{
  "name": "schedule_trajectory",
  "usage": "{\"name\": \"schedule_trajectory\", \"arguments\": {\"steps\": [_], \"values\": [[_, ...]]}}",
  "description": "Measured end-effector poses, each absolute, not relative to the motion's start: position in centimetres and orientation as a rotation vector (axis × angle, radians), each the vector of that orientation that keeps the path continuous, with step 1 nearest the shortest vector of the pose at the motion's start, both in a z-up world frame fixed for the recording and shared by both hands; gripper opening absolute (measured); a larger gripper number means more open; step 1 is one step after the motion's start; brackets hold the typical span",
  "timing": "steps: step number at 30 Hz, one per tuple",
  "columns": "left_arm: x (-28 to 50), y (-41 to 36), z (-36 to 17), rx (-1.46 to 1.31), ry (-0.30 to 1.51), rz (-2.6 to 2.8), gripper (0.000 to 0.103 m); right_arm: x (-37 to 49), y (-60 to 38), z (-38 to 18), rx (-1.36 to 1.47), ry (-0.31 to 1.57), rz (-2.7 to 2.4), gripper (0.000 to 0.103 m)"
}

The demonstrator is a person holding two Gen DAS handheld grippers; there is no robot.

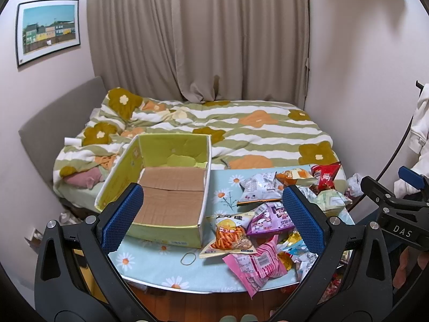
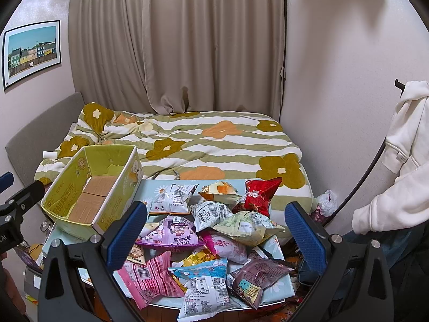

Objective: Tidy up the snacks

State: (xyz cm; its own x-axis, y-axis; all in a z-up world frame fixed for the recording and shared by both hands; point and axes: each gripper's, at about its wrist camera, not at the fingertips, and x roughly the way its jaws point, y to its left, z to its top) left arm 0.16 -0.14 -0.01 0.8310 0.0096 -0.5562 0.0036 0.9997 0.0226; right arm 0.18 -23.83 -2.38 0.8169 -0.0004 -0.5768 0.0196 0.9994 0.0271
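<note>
An empty green cardboard box (image 1: pixel 166 196) with a brown floor stands on the left of a small table with a blue daisy cloth (image 1: pixel 150 263); it also shows in the right wrist view (image 2: pixel 88 201). A pile of snack packets (image 2: pixel 214 230) lies to its right, among them a purple packet (image 1: pixel 270 220), a pink one (image 1: pixel 254 265) and a red one (image 2: pixel 260 193). My left gripper (image 1: pixel 213 214) is open and empty above the table's front edge, between box and pile. My right gripper (image 2: pixel 215 230) is open and empty above the pile.
A bed with a green striped flower quilt (image 1: pixel 241 131) lies just behind the table, with curtains (image 1: pixel 198 35) beyond. A rubber band (image 1: pixel 187 259) lies on the cloth. A white hoodie (image 2: pixel 407 145) hangs at the right. More packets lie on the wood floor below.
</note>
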Motion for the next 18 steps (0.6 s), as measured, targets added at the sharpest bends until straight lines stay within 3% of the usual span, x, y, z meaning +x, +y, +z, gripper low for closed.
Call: {"name": "schedule_trajectory", "arguments": {"steps": [11, 18], "values": [[0.6, 0.2, 0.2, 0.011, 0.599, -0.021, 0.103, 0.1, -23.9, -2.4, 0.028, 0.617, -0.018, 0.103], [2.7, 0.9, -2.5, -0.018, 0.738, -0.088, 0.103, 0.2, -24.3, -3.7, 0.037, 0.692, -0.042, 0.103]]}}
